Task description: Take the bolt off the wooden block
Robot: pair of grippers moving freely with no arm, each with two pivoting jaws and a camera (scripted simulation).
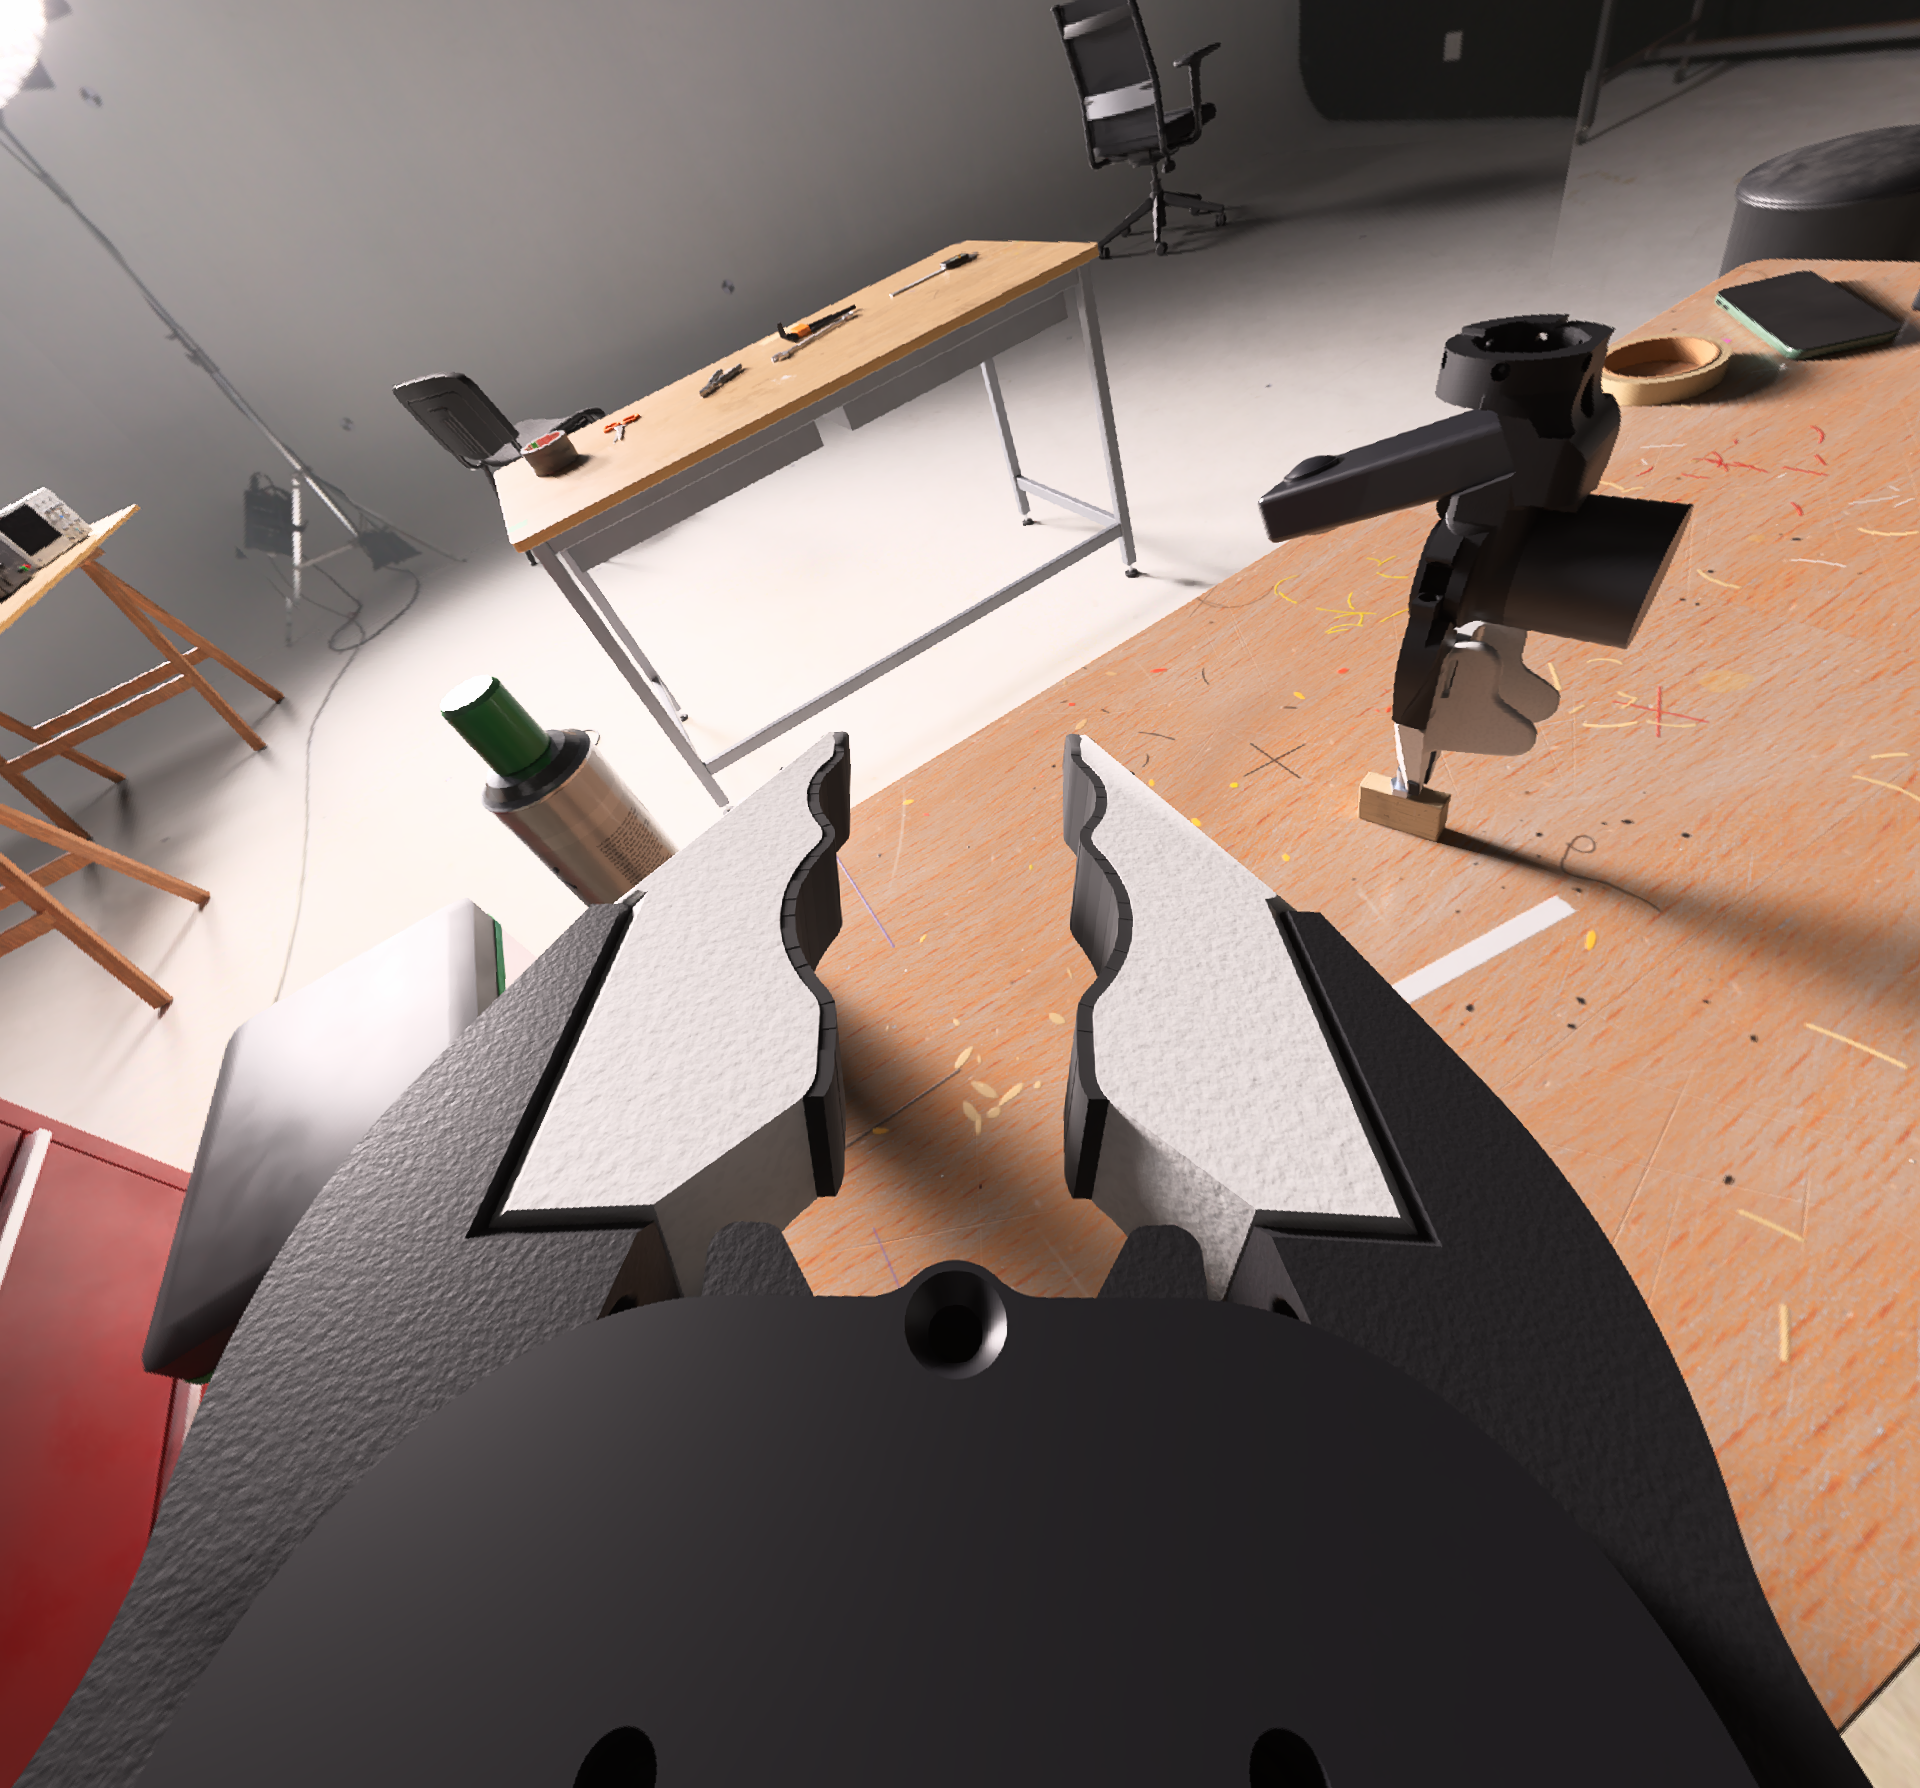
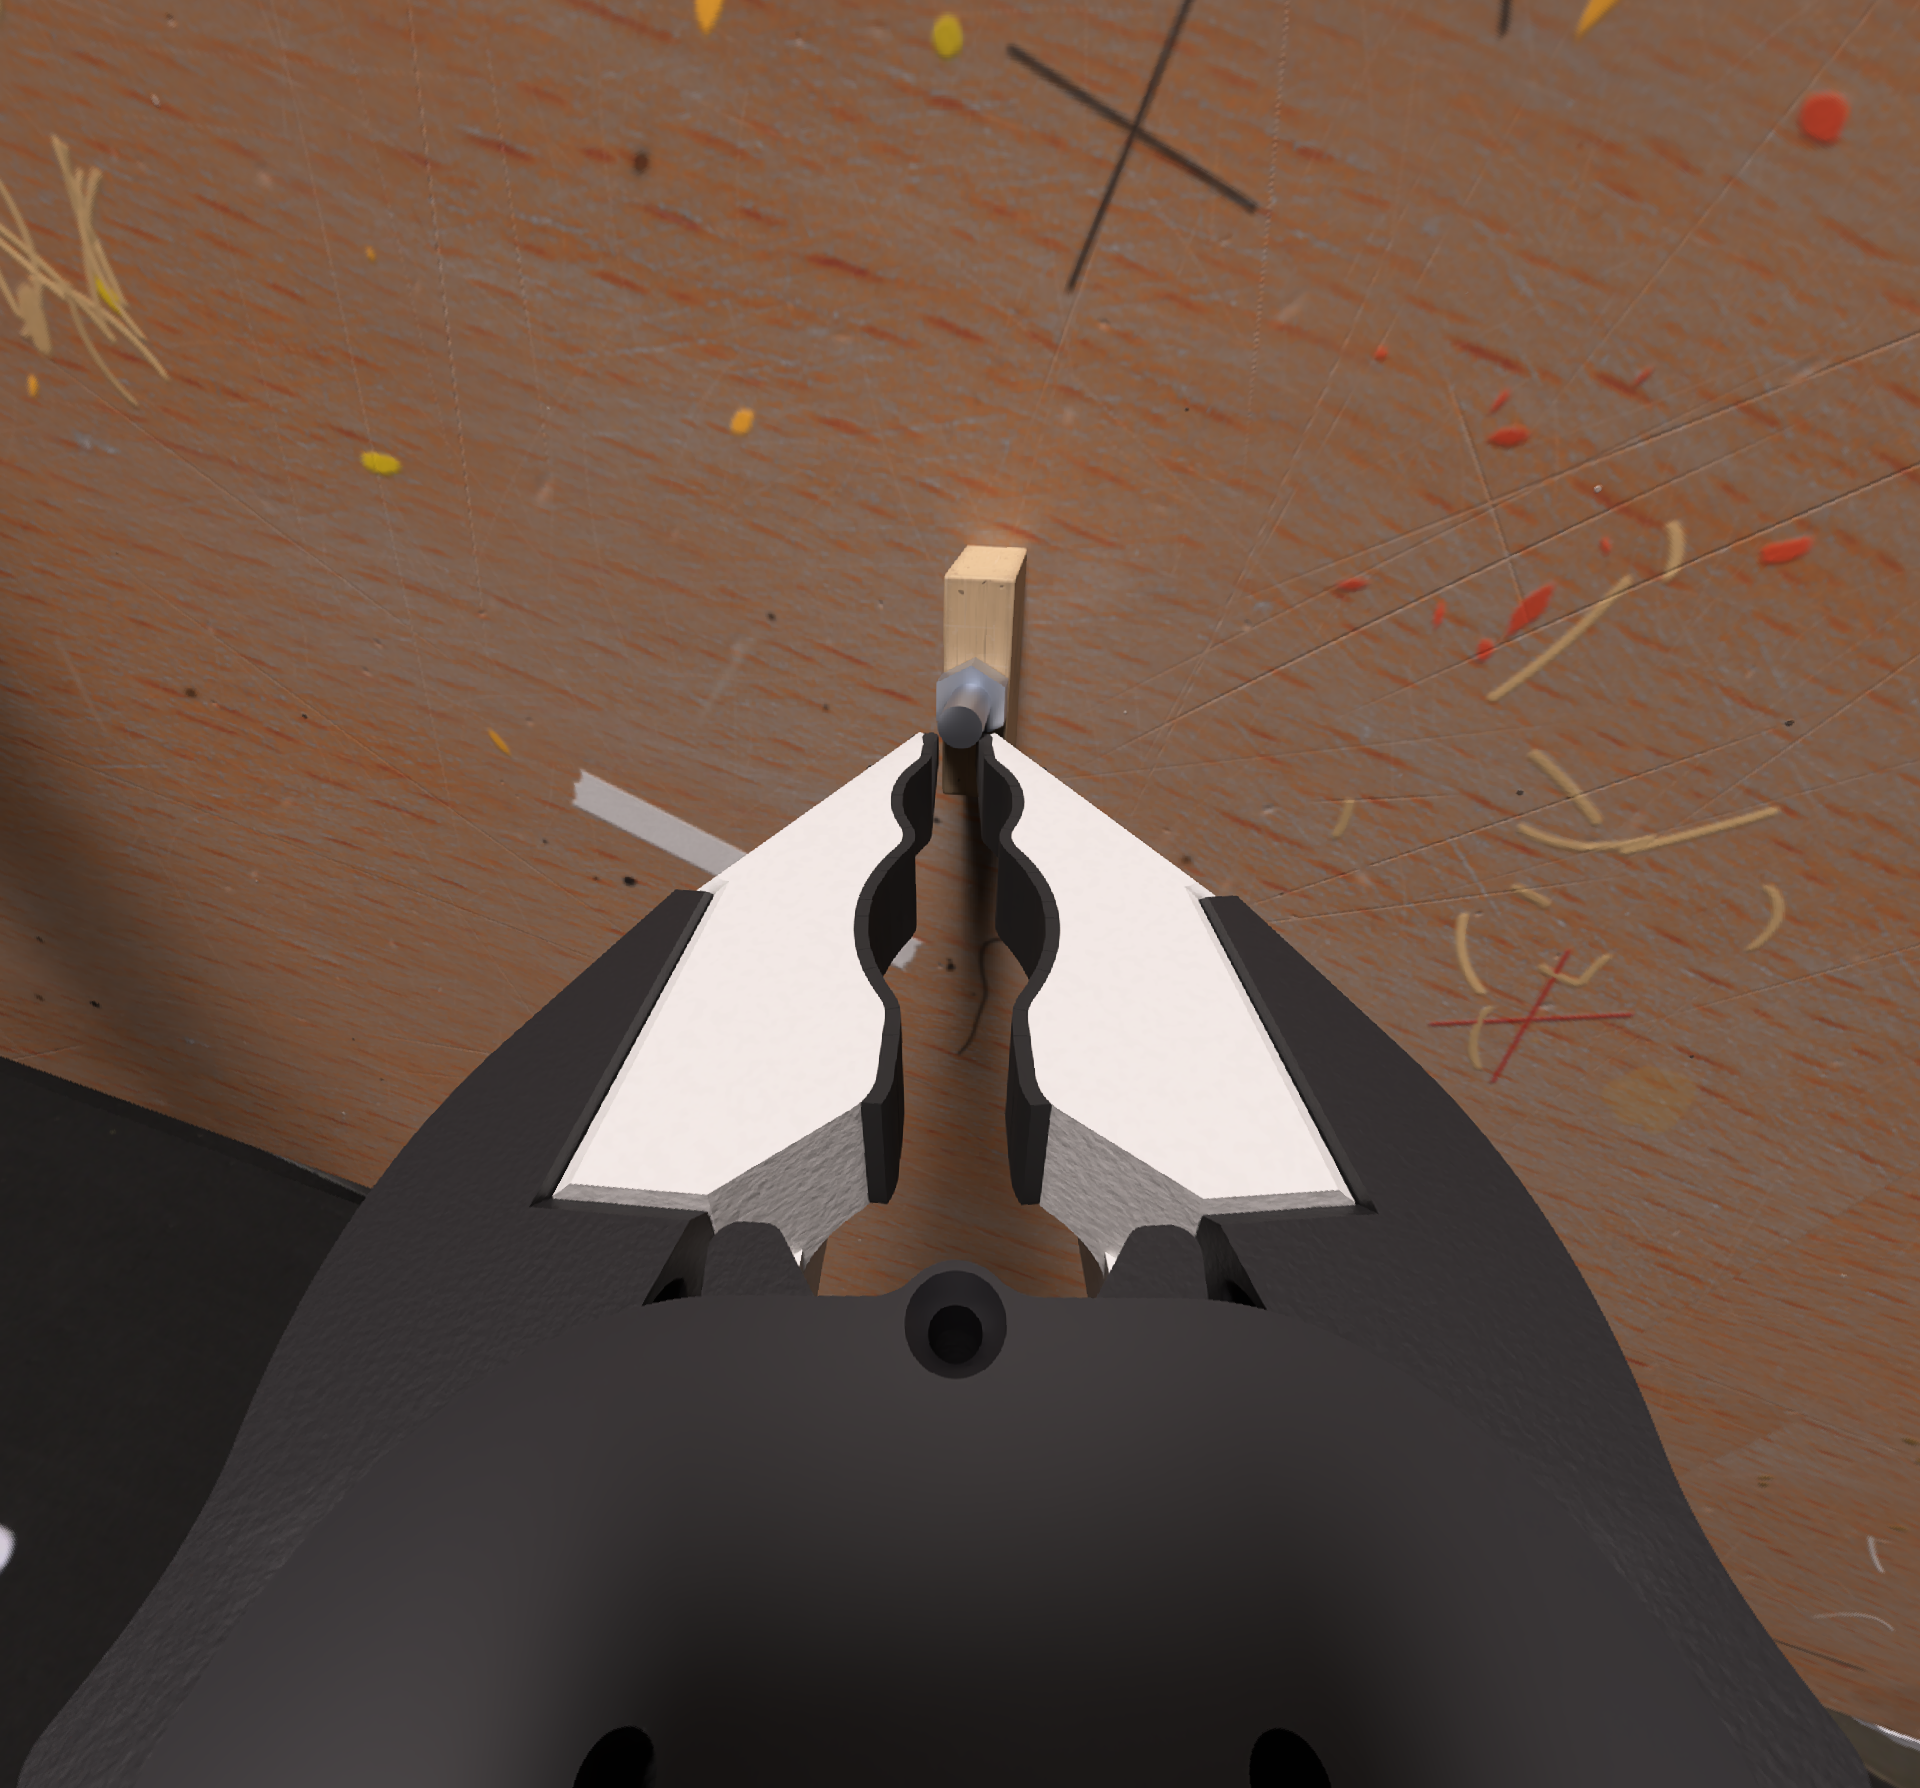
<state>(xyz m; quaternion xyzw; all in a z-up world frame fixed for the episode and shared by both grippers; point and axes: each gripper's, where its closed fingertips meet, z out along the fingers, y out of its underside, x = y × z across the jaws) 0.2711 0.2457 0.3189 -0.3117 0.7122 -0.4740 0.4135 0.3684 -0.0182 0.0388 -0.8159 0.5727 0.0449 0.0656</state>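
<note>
A small wooden block (image 2: 982,611) lies on the scratched wooden table (image 2: 520,284). A grey bolt (image 2: 964,699) stands up out of it. My right gripper (image 2: 956,743) points down at the block, its jaws narrowed to the bolt's width with one tip on each side of the bolt. In the left wrist view the right gripper (image 1: 1411,770) stands over the block (image 1: 1403,811) at the right. My left gripper (image 1: 958,762) is open and empty, low over the table's left edge, well left of the block.
A spray can with a green cap (image 1: 540,782) stands just off the table's left edge. A tape roll (image 1: 1662,372) and a dark flat case (image 1: 1813,315) lie at the far end. A white tape strip (image 1: 1486,938) is stuck near the block.
</note>
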